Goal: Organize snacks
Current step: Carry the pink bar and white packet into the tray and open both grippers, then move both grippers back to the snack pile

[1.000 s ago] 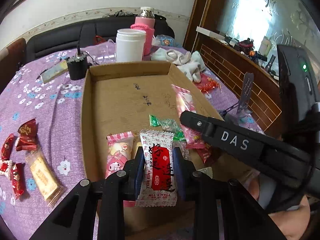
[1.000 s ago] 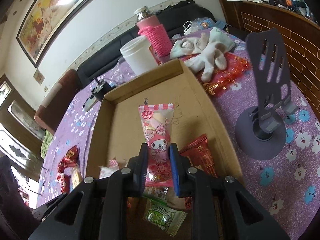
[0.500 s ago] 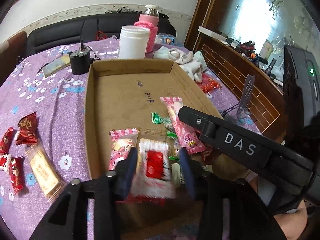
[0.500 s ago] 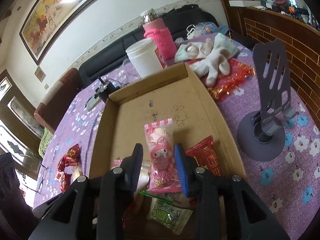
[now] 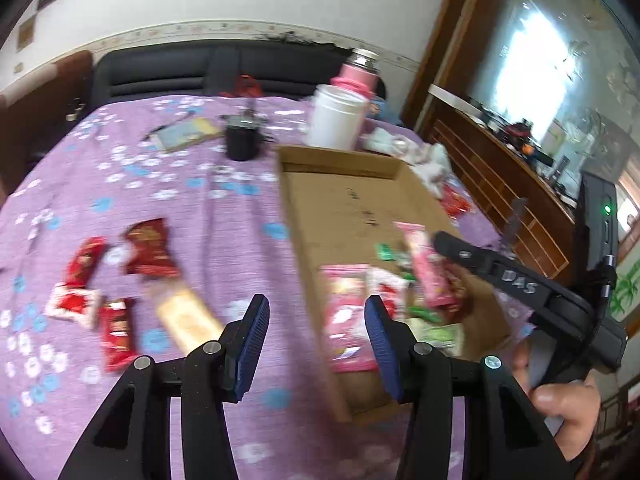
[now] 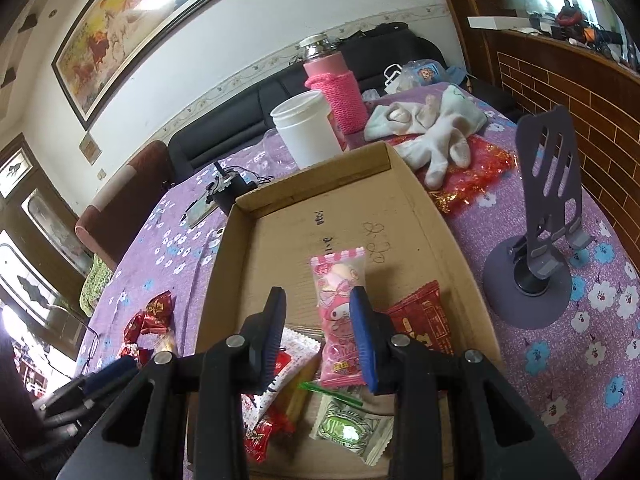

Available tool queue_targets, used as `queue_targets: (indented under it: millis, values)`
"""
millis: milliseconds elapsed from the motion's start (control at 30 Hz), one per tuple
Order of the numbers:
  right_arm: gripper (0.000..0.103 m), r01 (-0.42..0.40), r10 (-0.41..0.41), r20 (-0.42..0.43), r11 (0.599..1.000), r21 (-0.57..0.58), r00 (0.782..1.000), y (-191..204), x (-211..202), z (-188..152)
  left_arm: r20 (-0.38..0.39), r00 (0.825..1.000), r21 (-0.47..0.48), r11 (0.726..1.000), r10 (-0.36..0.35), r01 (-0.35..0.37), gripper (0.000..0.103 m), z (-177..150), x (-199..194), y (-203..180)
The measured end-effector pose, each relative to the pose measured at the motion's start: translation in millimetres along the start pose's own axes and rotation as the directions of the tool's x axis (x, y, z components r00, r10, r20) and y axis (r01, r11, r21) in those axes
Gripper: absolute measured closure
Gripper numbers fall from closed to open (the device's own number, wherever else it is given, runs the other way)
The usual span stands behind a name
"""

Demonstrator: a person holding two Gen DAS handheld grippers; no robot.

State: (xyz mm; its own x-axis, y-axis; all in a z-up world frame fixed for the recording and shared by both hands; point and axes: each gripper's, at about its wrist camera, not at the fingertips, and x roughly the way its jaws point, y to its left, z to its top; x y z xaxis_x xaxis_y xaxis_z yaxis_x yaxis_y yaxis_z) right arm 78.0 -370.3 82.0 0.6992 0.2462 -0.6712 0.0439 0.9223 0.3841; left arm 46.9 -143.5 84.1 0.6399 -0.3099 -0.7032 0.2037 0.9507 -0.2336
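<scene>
While both grippers stand empty, the loose snacks on the purple tablecloth [image 5: 208,208] are what's left to collect. Cardboard tray [image 6: 440,224] sits mid-table and holds the sorted pile at its near end: pink character packet [image 6: 340,320], red packet [image 6: 424,320], green-white packet [image 6: 348,428], white-red packet [image 6: 296,352].

Left gripper [image 5: 316,344]: jaws moderately wide, nothing between them, hanging over the cloth just left of the tray's left wall. Right gripper [image 6: 318,336]: jaws narrowly apart. The pink packet lies in the gap, touching or just beside the right pad, not clamped as far as I can tell.

Key relation: the remaining snacks lie ahead and to the left of the left gripper's fingers. The tan wafer bar [image 5: 186,316] is closest, its long axis running diagonally, near end toward the left finger. Red candies [image 5: 148,248] and [image 5: 116,332] lie further left. Left hand is clearly nearer; the right is parked over the tray.

Versus a second ago: left was clamped on the white-red packet over the tray, now it's dropped in and the gripper has swung left out over the cloth (frame motion-blurred). Right had the pink packet pinched; now let go, packet lying flat.
</scene>
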Motion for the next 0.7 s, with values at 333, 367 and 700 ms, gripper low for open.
queue_targets:
  millis: [333, 367, 700]
  values:
    - [0.071, -0.002, 0.002, -0.007, 0.999, -0.034, 1.000, 13, 3, -6, -0.052, 0.979, -0.171, 0.964, 0.196, -0.202, 0.050, -11, -5, 110]
    - [0.071, -0.001, 0.001, -0.007, 0.999, -0.041, 1.000, 14, 4, -7, -0.069, 0.977, -0.182, 0.961, 0.201, -0.211, 0.050, -11, 0, 116]
    - [0.071, -0.017, 0.018, 0.009, 0.997, -0.075, 1.000, 24, 0, -9, -0.112, 0.929, -0.106, 0.925, 0.354, -0.365, 0.082, -16, 45, 119]
